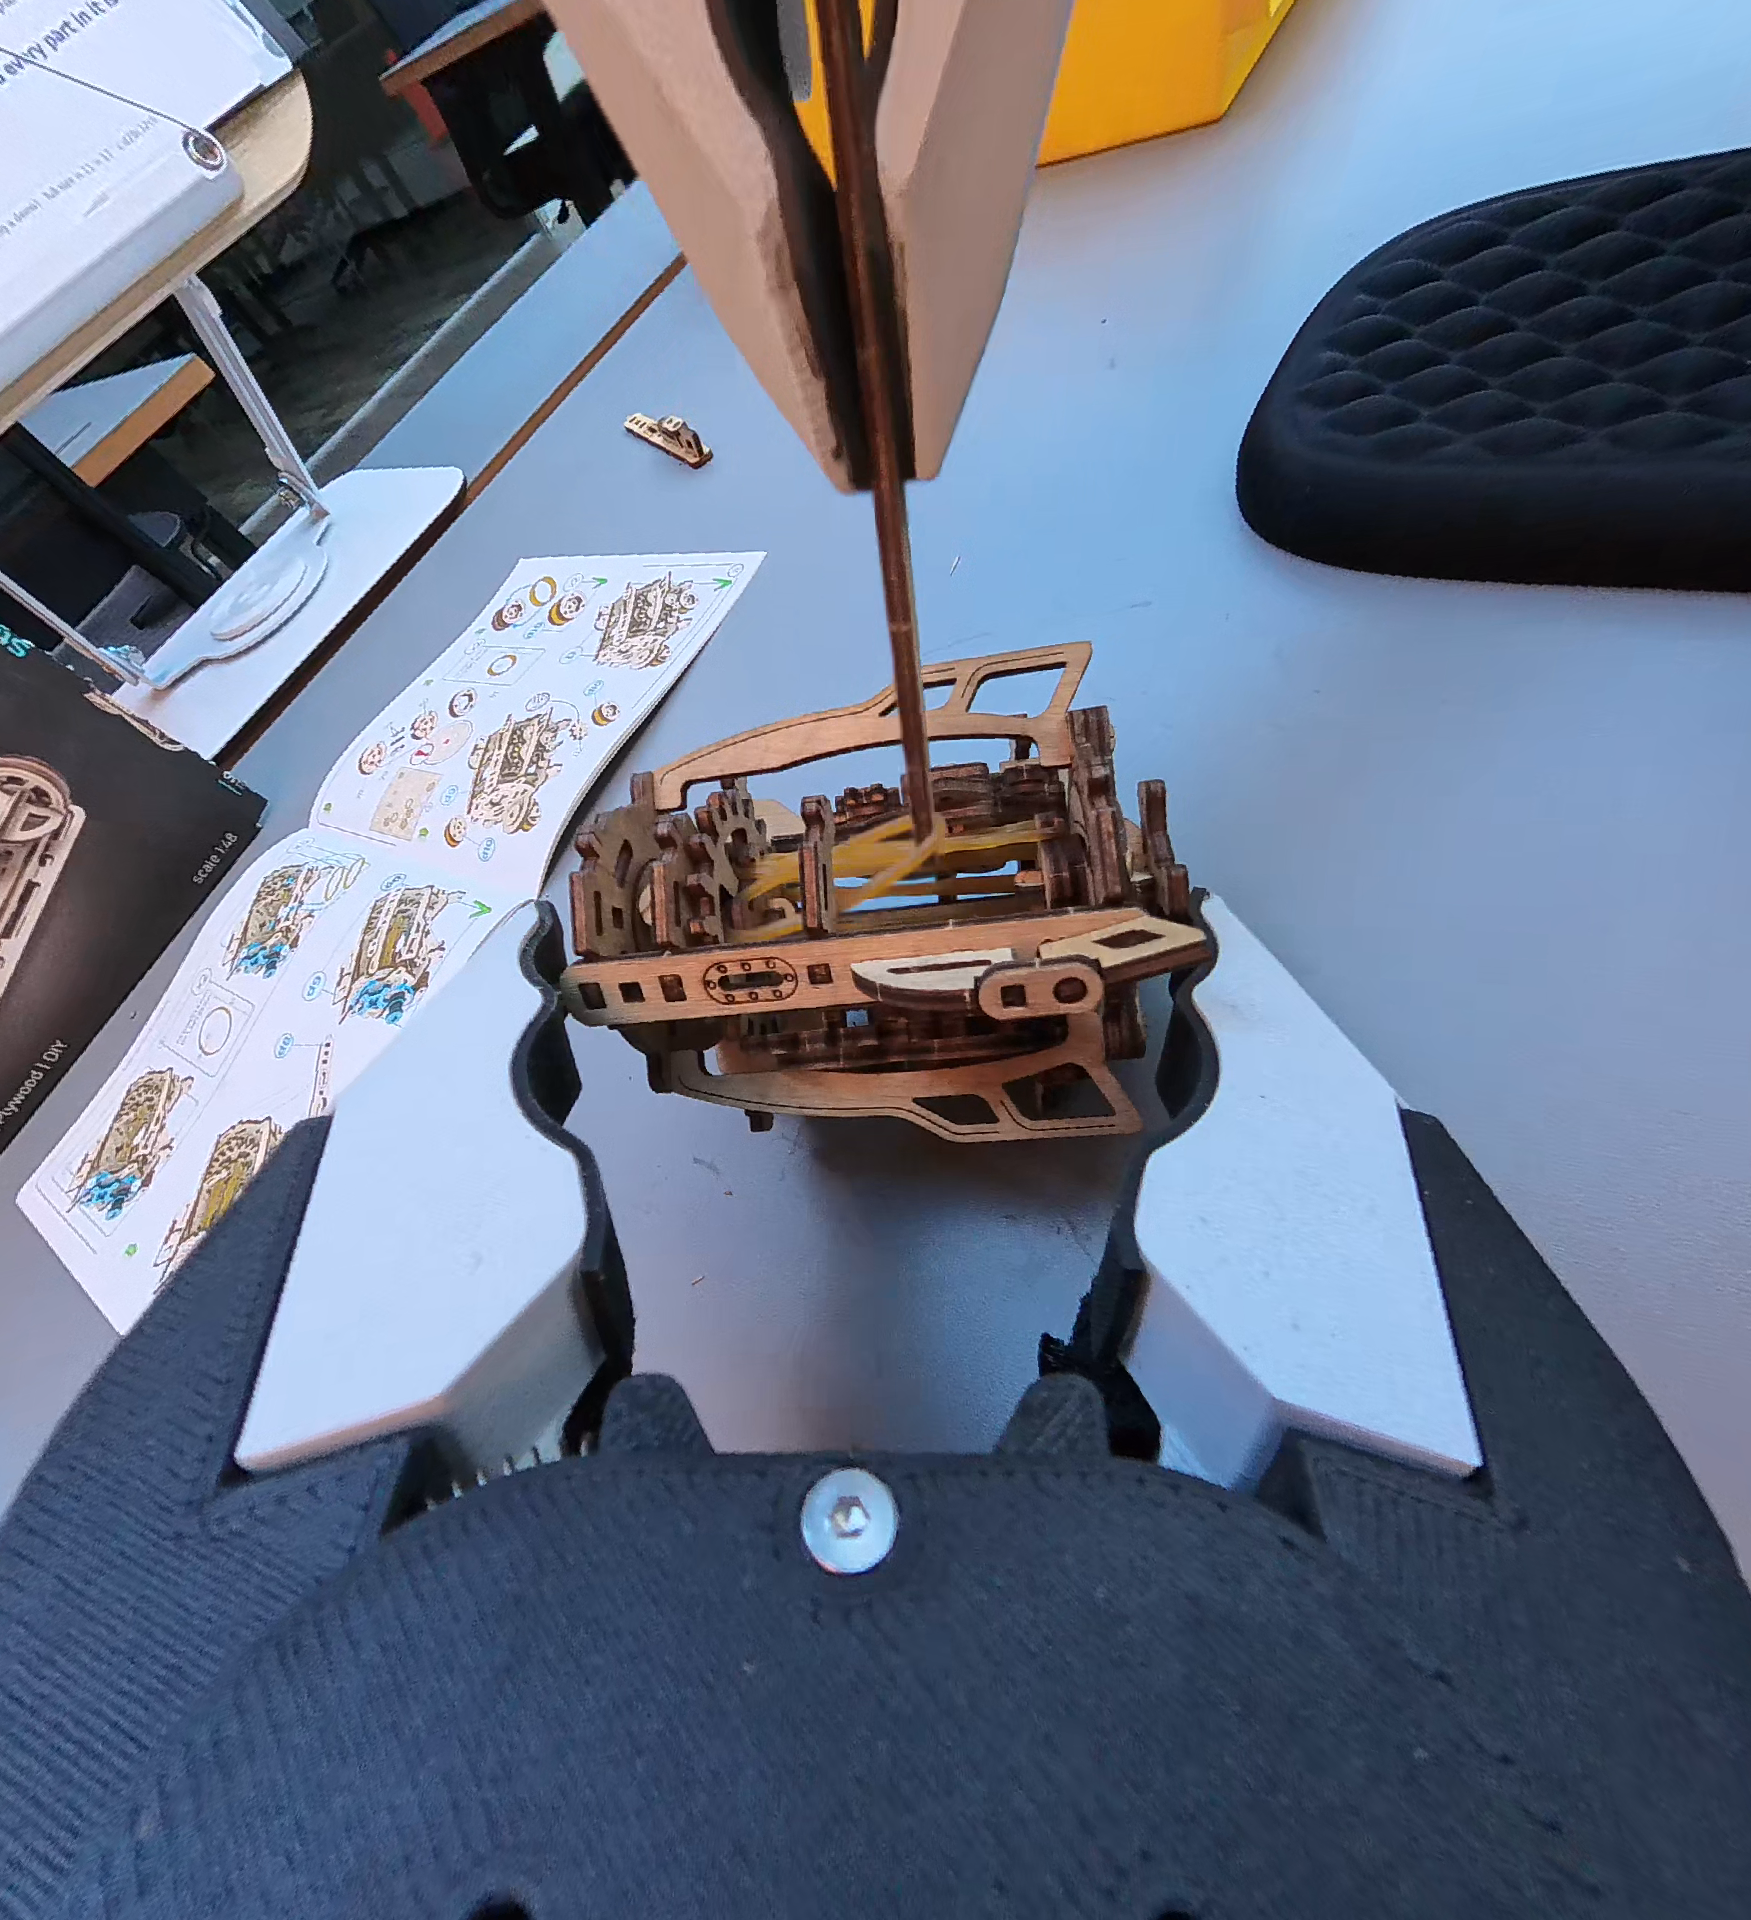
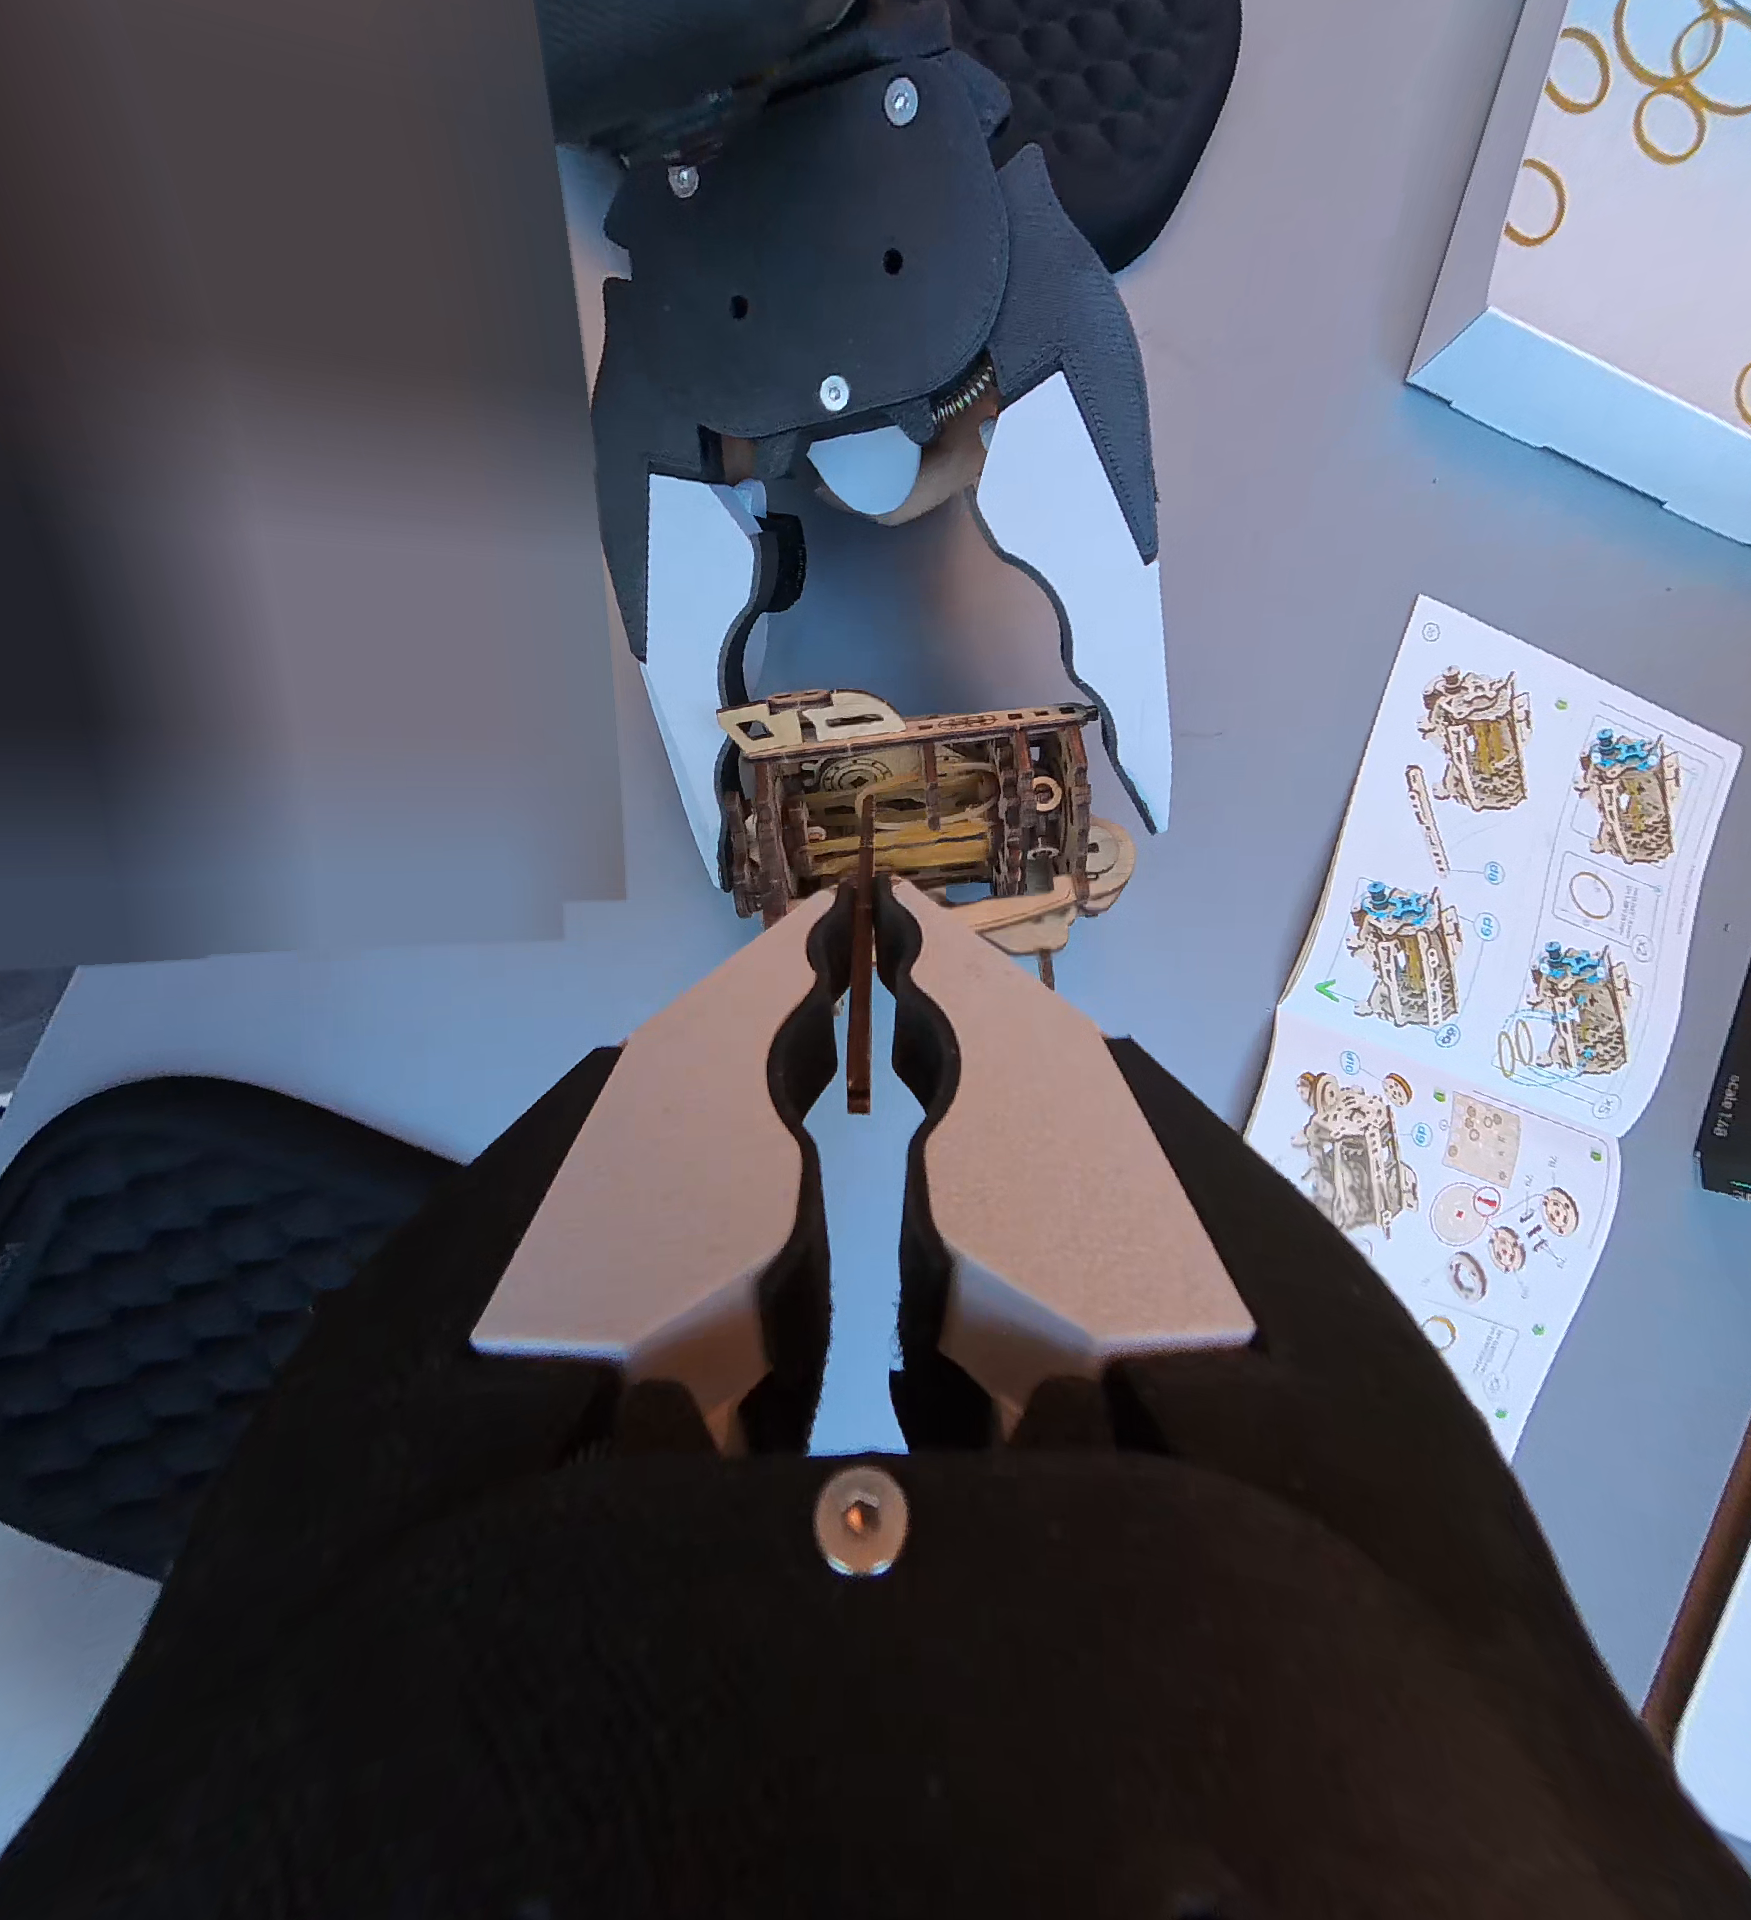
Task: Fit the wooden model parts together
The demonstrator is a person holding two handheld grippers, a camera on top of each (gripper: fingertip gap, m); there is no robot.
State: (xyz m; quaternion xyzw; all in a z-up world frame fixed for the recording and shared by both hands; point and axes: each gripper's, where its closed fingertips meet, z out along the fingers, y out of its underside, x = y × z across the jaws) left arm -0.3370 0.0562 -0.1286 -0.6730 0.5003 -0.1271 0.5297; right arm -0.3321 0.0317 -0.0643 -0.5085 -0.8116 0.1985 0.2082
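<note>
A partly built wooden model (image 1: 850, 977) with gears and yellow rubber bands (image 1: 881, 852) stands on the grey table (image 1: 1473, 831). My left gripper (image 1: 871, 925) is closed on its two ends and holds it on the table; it also shows in the right wrist view (image 2: 933, 842). My right gripper (image 2: 858, 894) is shut on a thin dark wooden strip (image 2: 858, 1029). It comes down from above (image 1: 876, 473), and the strip's tip (image 1: 918, 810) sits among the rubber bands inside the model (image 2: 902, 821).
An open instruction booklet (image 1: 497, 790) and a black box (image 1: 19, 883) lie left of the model. A small loose wooden piece (image 1: 668, 436) lies behind it. A black padded cushion (image 1: 1577, 364), a yellow box (image 1: 1151, 73) and a white tray of rubber bands (image 2: 1660, 260) are nearby.
</note>
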